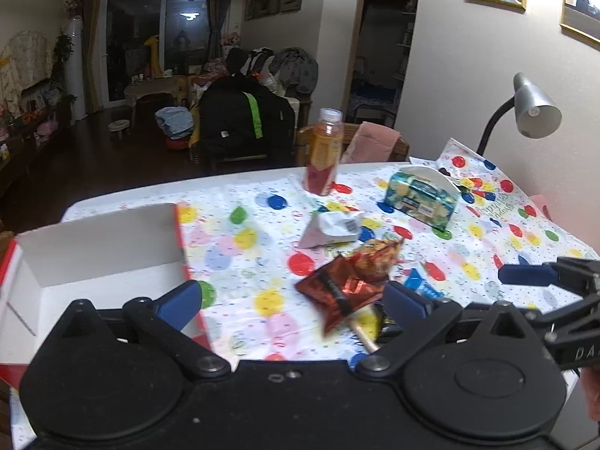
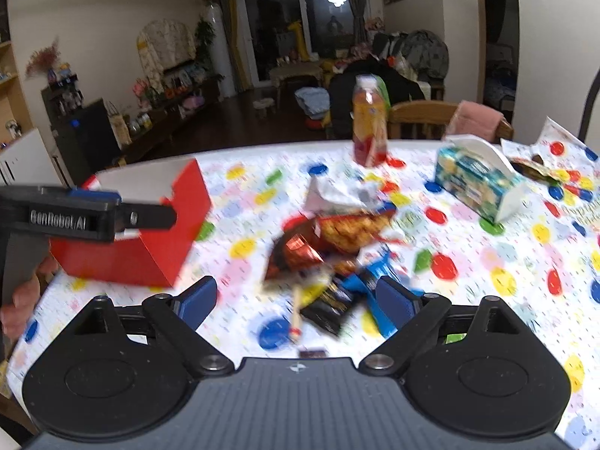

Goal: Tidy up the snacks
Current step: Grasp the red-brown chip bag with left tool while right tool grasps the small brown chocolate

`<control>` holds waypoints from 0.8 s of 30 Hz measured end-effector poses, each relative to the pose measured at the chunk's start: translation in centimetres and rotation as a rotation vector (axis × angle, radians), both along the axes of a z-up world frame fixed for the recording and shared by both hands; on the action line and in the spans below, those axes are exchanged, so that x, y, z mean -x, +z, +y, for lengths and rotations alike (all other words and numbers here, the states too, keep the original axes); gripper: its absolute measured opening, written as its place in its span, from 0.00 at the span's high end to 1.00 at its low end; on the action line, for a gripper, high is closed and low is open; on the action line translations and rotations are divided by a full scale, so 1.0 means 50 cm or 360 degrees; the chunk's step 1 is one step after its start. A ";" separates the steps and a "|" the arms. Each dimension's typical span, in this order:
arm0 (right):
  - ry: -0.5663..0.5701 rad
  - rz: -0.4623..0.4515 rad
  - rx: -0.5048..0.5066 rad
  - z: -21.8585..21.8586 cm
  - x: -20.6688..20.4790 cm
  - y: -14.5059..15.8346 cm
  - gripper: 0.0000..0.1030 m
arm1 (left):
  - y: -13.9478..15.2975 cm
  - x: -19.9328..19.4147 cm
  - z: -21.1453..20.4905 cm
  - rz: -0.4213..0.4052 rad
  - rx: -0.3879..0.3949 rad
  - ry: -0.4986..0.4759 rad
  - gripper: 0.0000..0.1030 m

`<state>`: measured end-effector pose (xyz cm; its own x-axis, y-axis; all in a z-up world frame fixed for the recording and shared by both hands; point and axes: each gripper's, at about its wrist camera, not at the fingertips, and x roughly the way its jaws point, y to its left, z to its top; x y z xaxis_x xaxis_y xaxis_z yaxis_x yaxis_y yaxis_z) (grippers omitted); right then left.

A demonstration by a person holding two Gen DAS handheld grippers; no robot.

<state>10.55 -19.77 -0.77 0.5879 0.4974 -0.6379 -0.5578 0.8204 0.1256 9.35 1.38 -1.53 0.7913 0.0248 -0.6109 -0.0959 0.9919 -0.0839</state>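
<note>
A pile of snack packets lies on the dotted tablecloth: a red foil packet (image 1: 339, 294) (image 2: 296, 253), an orange crisp bag (image 1: 378, 257) (image 2: 347, 230), a blue wrapper (image 1: 422, 285) (image 2: 375, 273), a black packet (image 2: 330, 307) and a lollipop stick (image 1: 363, 335) (image 2: 296, 317). A crumpled white wrapper (image 1: 333, 227) (image 2: 337, 191) sits behind them. My left gripper (image 1: 292, 302) is open, its pads either side of the red packet without touching. My right gripper (image 2: 296, 300) is open over the pile. An empty red-sided white box (image 1: 93, 247) (image 2: 150, 225) stands to the left.
A juice bottle (image 1: 324, 152) (image 2: 369, 125) and a tissue pack in a white holder (image 1: 422, 197) (image 2: 476, 180) stand farther back. A grey desk lamp (image 1: 532, 107) is at the right. Wooden chairs (image 2: 420, 118) line the table's far edge. A hand (image 2: 22, 300) holds the left gripper's handle.
</note>
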 end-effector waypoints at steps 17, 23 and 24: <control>0.0088 0.0144 0.0128 -0.025 -0.034 -0.116 0.11 | -0.106 -0.166 -0.067 0.0184 0.0080 0.0029 0.01; 0.0136 0.0182 0.0186 -0.002 -0.048 -0.155 0.11 | -0.149 -0.243 -0.064 0.0311 0.0148 0.0035 0.01; 0.0146 0.0189 0.0186 0.001 -0.052 -0.160 0.11 | -0.157 -0.255 -0.063 0.0336 0.0167 0.0037 0.01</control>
